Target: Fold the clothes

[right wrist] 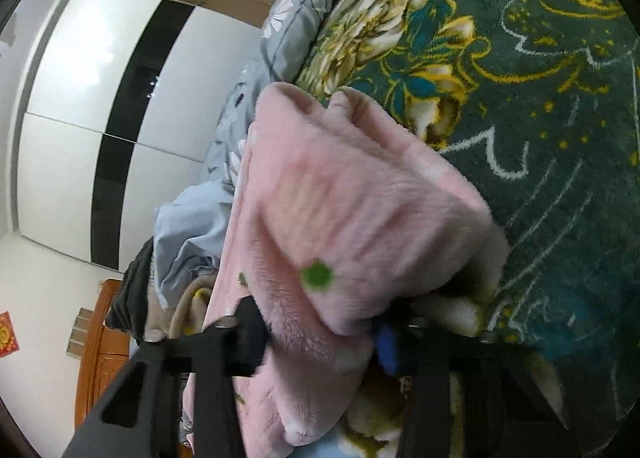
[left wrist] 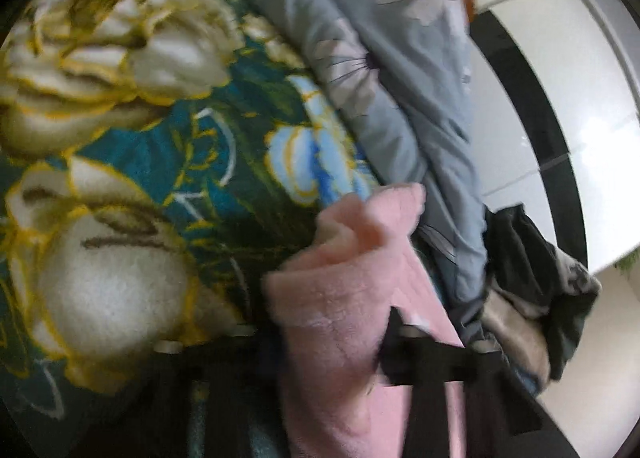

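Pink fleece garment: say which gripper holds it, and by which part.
Both. The left gripper pinches the pink fleece garment at a bunched fold of its near edge; the right gripper clamps a thick folded bundle of it above the floral blanket.

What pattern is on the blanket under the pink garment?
The blanket is dark teal with large cream and yellow flowers; the pink garment lies on it. Clearest in the right wrist view.
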Tool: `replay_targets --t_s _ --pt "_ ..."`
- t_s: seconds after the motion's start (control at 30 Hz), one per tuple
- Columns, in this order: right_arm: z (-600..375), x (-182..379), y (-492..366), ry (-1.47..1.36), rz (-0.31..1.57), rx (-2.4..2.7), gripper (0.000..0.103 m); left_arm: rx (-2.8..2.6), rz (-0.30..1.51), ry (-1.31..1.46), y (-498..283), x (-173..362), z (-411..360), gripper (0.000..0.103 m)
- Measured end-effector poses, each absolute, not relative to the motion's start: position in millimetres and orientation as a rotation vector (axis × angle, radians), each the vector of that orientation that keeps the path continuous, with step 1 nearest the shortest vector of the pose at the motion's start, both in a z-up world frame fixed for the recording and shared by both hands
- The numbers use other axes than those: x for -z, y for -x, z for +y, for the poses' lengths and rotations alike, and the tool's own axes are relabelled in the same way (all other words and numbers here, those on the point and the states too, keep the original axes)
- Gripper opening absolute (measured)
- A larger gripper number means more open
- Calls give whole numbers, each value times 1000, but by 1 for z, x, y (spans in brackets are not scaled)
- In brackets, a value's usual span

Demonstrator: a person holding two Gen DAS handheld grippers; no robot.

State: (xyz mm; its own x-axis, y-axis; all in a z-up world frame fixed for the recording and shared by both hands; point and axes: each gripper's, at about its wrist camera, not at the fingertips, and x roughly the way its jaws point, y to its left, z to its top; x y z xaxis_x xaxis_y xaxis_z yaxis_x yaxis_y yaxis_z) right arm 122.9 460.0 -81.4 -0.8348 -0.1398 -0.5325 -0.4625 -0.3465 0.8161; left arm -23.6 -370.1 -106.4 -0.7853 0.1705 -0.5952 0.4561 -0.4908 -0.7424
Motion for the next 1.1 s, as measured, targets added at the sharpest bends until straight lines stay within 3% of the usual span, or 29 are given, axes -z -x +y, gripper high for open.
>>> replay_targets --t_s 0.07,0.17,0.47,0.6,0.73,0.9,1.1 --pt "462 77 -123 809 1648 -2292 23 2378 1495 -921 24 105 -368 17" --pt "461 62 -119 848 1589 -2317 16 2387 1484 -900 24 90 -363 15" --pt "446 -44 -133 739 1413 -2643 13 2703 1509 -707 -6 -30 -365 13" --pt "441 -70 -167 649 1368 -2771 13 2820 1398 -644 -53 -65 -374 14" --pt "451 -27 -210 701 1354 -2718 13 2752 1233 -787 -89 -21 -385 14" --pt "465 69 -232 916 1486 -2448 14 2475 1482 -969 -101 77 -406 14" --pt "465 79 -232 912 1478 -2423 14 2398 1531 -1012 -109 109 -409 17"
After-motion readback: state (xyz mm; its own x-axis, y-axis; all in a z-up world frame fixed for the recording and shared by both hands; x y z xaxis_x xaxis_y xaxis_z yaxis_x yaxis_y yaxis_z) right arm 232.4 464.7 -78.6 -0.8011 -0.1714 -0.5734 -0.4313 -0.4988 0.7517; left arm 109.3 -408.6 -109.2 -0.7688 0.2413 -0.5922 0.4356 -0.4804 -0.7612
